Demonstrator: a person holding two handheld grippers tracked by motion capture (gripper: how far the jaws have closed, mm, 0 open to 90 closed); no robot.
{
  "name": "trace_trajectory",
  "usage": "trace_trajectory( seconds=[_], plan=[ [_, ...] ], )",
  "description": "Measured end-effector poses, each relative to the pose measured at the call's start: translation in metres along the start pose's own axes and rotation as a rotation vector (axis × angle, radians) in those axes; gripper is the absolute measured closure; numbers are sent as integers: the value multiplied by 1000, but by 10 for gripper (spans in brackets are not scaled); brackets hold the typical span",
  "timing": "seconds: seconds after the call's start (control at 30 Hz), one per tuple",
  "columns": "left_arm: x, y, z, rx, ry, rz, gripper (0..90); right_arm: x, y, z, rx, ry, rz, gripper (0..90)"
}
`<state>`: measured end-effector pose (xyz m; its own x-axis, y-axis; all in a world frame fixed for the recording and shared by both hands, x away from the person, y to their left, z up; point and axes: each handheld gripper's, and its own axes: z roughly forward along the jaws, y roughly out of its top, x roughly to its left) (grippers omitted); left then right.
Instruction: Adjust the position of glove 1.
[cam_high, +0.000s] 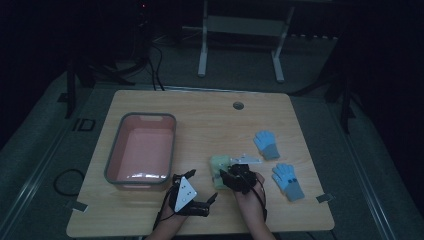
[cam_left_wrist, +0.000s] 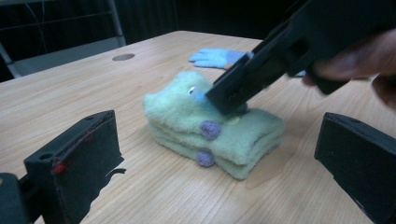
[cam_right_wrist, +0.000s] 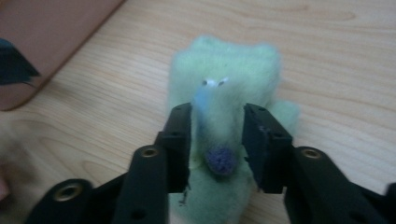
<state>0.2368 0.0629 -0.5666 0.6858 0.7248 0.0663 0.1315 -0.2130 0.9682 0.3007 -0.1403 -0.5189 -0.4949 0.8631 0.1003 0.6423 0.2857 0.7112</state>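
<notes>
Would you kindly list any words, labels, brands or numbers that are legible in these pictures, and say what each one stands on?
"ID": pale letters on the dark floor mat, left of the table.
No readable text on the green gloves, blue gloves, pink tub or either gripper.

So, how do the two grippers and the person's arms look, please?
Both grippers are black with two blocky jaws. The left gripper carries a pale grey three-cornered plate with small dark dots; the right gripper has a similar plate ahead of the hand. Thin black cables trail over the wrists. Its arms show round screw holes. No sleeves are visible on the forearms.
</notes>
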Motion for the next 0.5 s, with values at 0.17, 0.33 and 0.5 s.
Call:
trace_trajectory(
  seconds=[0.17, 0.33, 0.5],
  plan=[
    [2, 0, 0, -4, -19, -29, 4, -9, 10, -9, -37, 45, -53, 376],
    [-2, 1, 2, 52, -13, 41, 4, -25, 16, -11, -47, 130, -60, 183],
    [-4, 5, 4, 136, -84, 4, 4, -43, 17, -12, -71, 208, -108, 143]
  ],
)
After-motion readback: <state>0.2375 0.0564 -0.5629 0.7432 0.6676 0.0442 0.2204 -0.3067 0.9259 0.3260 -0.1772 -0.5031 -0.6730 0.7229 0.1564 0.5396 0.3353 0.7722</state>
